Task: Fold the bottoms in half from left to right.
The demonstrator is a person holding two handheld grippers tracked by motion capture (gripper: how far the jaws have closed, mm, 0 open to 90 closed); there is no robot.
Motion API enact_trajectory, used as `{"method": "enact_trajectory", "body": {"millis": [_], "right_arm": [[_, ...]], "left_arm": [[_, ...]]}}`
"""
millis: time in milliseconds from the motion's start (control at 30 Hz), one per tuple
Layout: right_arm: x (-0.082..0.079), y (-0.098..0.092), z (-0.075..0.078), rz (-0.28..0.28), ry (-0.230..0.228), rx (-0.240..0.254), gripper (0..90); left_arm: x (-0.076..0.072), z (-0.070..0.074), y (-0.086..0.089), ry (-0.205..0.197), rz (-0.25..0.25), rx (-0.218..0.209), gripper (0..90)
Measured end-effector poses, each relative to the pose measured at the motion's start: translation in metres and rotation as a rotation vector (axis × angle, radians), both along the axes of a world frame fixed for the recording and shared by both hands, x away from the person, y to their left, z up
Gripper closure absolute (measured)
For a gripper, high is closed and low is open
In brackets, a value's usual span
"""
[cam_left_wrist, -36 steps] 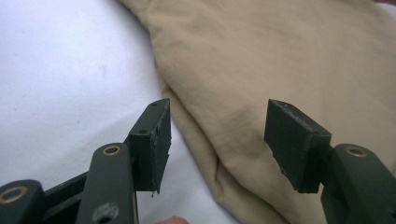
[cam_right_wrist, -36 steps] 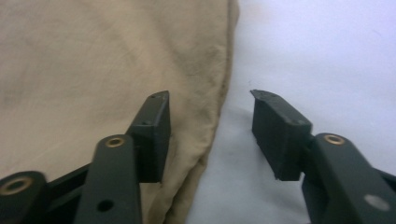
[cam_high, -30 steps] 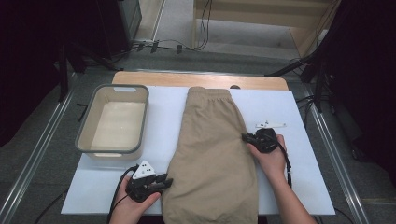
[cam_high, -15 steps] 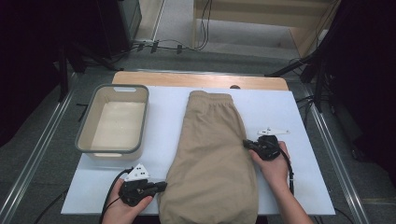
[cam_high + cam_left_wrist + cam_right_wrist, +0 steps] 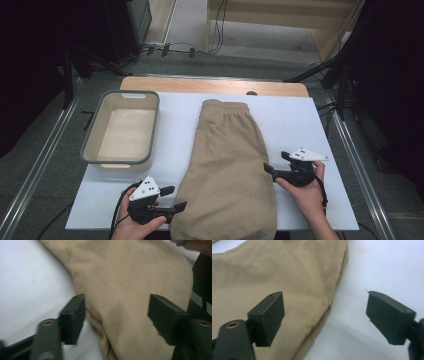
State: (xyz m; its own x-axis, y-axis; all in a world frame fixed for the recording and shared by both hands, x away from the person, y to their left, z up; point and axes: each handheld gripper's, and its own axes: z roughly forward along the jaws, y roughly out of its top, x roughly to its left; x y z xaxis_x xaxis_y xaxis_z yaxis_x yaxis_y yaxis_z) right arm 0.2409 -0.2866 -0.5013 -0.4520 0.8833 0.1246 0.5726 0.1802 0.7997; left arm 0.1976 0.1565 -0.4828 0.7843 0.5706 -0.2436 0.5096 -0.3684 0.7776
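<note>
A tan garment (image 5: 230, 160), folded lengthwise with its elastic waistband at the far end, lies flat on the white table (image 5: 295, 120). At its near left edge my left gripper (image 5: 172, 198) has just been opening. Seen from the left gripper view, the left gripper (image 5: 116, 315) has its jaws spread on either side of the tan garment's (image 5: 125, 277) edge, with the pads off the cloth. By the right edge my right gripper (image 5: 275, 162) has also just been opening. From the right gripper view, the right gripper (image 5: 324, 315) straddles the garment's (image 5: 274, 270) hem without pressing it.
An empty grey-rimmed bin (image 5: 131, 93) stands at the left of the table. A wooden strip (image 5: 200, 85) runs along the far edge, and metal rails (image 5: 45, 170) flank both sides. Bare white surface lies right of the garment.
Both grippers, shut at the garment's edges before, now have their jaws apart. The right hand has drawn back to the right and nearer to me; the left has stayed put.
</note>
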Motion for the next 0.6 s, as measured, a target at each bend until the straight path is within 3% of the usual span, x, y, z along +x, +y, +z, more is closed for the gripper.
{"method": "enact_trajectory", "body": {"millis": [100, 200, 400, 533, 600], "right_arm": [[-0.021, -0.011, 0.004, 0.007, -0.028, 0.017, 7.9], [-0.034, -0.018, 0.005, 0.018, 0.005, 0.025, 0.4], [-0.052, -0.024, 0.005, 0.028, 0.004, -0.003, 0.0], [-0.055, -0.028, 0.010, 0.035, 0.009, 0.036, 0.0], [-0.058, -0.027, 0.012, 0.044, 0.007, 0.033, 0.0]], "left_arm": [[0.004, 0.006, -0.005, -0.017, -0.005, -0.024, 15.0], [0.006, 0.012, -0.009, -0.027, 0.005, -0.021, 6.9], [0.012, 0.019, -0.012, -0.023, -0.001, -0.021, 2.0], [0.016, 0.023, -0.013, -0.027, -0.001, -0.029, 0.0], [0.017, 0.025, -0.014, -0.036, -0.019, -0.033, 0.0]]}}
